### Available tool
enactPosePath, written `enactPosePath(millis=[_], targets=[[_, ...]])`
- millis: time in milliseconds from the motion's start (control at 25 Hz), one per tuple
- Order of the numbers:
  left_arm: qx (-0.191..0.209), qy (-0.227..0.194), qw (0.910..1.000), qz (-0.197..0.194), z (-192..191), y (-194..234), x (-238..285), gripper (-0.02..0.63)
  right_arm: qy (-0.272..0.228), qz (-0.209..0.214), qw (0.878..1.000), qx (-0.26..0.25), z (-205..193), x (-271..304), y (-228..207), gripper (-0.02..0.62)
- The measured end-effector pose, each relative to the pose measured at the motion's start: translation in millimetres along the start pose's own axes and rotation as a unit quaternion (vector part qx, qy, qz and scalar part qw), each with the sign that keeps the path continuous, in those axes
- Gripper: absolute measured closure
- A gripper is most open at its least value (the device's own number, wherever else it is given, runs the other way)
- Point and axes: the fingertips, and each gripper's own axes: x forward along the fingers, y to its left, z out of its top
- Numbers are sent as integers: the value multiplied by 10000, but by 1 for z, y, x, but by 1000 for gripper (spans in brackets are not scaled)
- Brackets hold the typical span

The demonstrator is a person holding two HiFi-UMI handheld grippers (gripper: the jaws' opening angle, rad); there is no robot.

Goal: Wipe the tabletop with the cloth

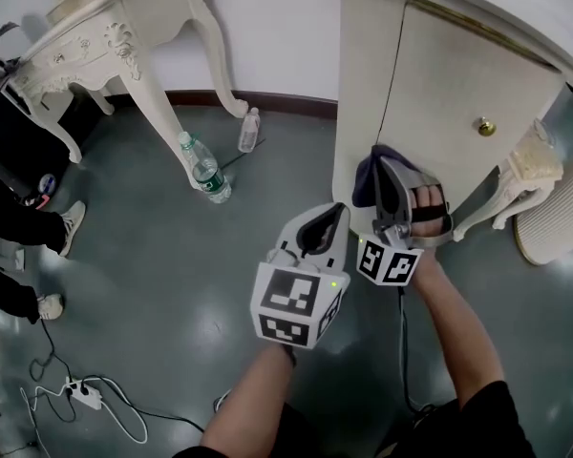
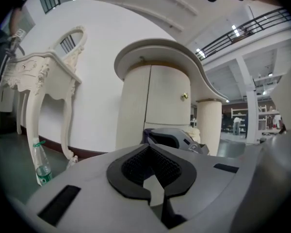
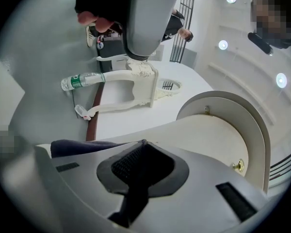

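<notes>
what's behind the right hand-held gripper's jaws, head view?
A dark blue cloth, bunched in front of the cream cabinet door; the right hand-held gripper is shut on it. The jaws cover how much cloth is clamped, and the cloth hides the door behind it.

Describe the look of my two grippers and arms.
The left gripper and right gripper are pale grey shells with black ribbed claw pads; each carries a white cube of black square markers. A black cable hangs under the right one. Forearms bare; black top.
</notes>
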Motion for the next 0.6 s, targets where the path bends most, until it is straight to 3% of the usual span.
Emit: enactPosePath(millis=[120, 240, 360, 600], targets=[[253, 128, 9996, -90, -11, -8, 7, 598, 8, 66, 10000, 25, 0, 0, 16, 569], [70, 158, 9998, -98, -30, -3, 17, 598, -43, 135, 9998, -172, -2, -2, 34, 569], [-115, 392, 9990, 191, -54, 13, 27, 598, -151, 116, 9993, -314, -1, -1, 42, 569], [297, 67, 9995, 20, -38, 3, 38, 598, -299, 150, 9959, -842, -2, 0, 55, 569]])
